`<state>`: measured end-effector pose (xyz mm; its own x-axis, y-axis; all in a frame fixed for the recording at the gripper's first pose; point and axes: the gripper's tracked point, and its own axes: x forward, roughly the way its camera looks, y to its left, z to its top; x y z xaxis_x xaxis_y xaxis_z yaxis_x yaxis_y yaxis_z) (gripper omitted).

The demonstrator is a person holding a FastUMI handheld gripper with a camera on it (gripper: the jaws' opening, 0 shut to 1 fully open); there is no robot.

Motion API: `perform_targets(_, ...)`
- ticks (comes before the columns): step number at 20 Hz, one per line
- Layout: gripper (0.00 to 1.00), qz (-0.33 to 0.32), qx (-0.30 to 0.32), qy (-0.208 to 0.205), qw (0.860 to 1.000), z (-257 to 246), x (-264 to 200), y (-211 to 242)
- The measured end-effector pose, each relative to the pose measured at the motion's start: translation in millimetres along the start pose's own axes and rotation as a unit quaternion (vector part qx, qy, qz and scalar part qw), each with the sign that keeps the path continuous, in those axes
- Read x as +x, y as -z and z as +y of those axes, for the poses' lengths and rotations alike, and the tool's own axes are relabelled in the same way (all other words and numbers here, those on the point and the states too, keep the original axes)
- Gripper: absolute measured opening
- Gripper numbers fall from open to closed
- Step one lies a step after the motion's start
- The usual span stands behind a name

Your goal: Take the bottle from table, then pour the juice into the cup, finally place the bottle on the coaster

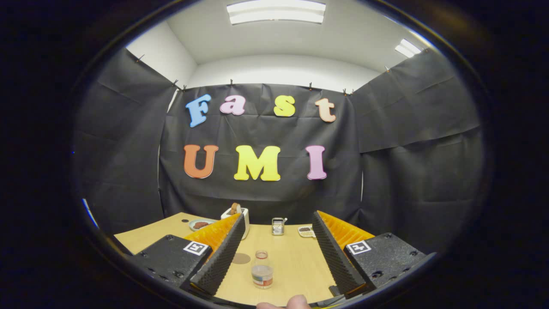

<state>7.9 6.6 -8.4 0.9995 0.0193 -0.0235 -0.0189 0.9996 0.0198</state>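
Note:
A small clear bottle [262,270] with a coloured label stands upright on the wooden table [296,257]. It sits between my two fingers, nearer the left one and touching neither. My gripper [278,216] is open wide. A round brown coaster [241,258] lies flat just left of the bottle, partly hidden by the left finger [221,257]. Farther back, beyond the fingertips, a small metal cup [278,226] stands near the table's far edge.
A white toaster [245,219] with a slice in it stands at the back left, and a plate with food [199,224] lies left of it. A small dish [306,231] sits right of the cup. Black cloth walls close the table in. A person's fingertip [296,302] shows at my base.

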Motion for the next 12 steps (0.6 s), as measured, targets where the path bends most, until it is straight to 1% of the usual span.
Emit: perform_targets(12,1.0,-0.003,-0.003,-0.001,1.0,4.3,-2.3,-2.4)
